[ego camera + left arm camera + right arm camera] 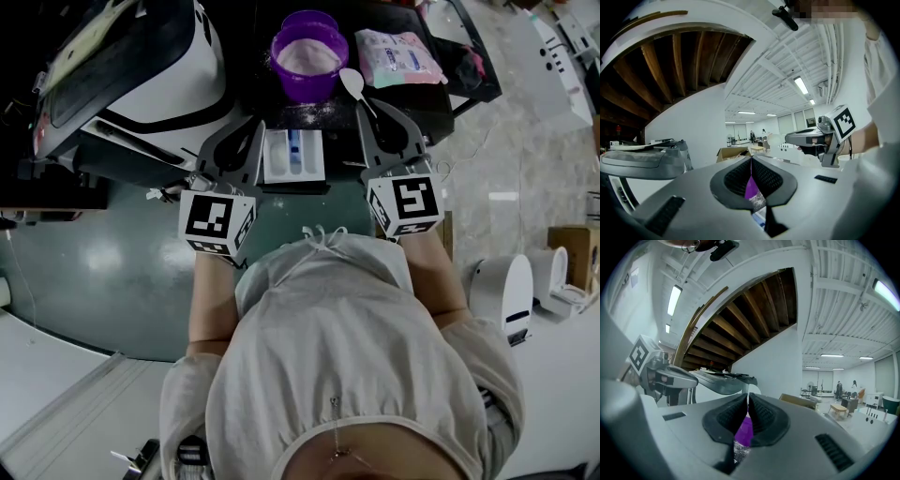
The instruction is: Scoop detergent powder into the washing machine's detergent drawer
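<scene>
Both forearms reach straight out from the person's grey shirt (347, 356), and the two tools are held side by side, pointing to the far side. The left hand-held gripper (255, 127) is clenched. Its own view shows the ribbed pads pressed together along one thin line with nothing caught between them. It hovers just left of the detergent drawer (293, 157), close beside it, though whether it touches the drawer I cannot tell. The drawer is pulled out toward the person, white compartments open to the top with a blue piece in the middle, and it sits right between the two tools. Over on the right, the right hand-held gripper (368, 109) is closed on the handle of the white spoon (353, 82), jaws nearly together. The spoon's bowl sticks out beyond the tips, up and to the left, well clear of the drawer and just to the right of the purple tub (307, 58). That tub stands on the dark top beyond the drawer, lid off, pale powder filling it. Further right on the same dark top lies a pink and white packet (401, 56). To the far left sits a white and black appliance (141, 80), apart from both tools.
</scene>
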`<state>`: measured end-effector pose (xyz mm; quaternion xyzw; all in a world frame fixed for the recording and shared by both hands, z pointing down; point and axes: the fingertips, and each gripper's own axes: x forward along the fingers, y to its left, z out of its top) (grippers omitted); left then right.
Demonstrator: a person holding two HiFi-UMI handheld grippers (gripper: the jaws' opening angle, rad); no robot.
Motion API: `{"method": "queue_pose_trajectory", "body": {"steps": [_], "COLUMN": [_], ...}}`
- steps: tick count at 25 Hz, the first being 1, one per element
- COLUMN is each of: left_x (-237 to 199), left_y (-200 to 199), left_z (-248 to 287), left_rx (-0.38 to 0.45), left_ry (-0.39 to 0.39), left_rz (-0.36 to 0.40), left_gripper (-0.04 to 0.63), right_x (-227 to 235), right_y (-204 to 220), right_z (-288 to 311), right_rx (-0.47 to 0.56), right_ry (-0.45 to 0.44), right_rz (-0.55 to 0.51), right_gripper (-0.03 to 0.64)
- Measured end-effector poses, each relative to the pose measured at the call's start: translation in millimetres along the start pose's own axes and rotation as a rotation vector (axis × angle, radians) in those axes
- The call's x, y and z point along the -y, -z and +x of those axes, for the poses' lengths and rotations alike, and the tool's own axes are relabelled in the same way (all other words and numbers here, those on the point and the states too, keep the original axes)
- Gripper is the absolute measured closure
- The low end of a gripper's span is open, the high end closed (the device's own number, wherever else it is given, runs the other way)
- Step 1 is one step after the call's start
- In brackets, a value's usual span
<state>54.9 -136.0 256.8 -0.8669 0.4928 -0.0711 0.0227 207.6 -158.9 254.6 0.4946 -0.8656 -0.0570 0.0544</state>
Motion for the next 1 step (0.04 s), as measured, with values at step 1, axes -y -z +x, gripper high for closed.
{"method": "queue_pose_trajectory", "body": {"steps": [1], "left_x": [0.4], "left_y": [-0.3], "left_z": [-0.3], "left_rx": [0.0], "left_ry": [0.002], "left_rz": [-0.004], "left_gripper": [0.572], "right_x": [0.0], "right_y": [0.0], "right_z": [0.2], "right_rx": [0.0], "right_ry": [0.0], "right_rz": [0.001], "right_gripper": [0.606]}}
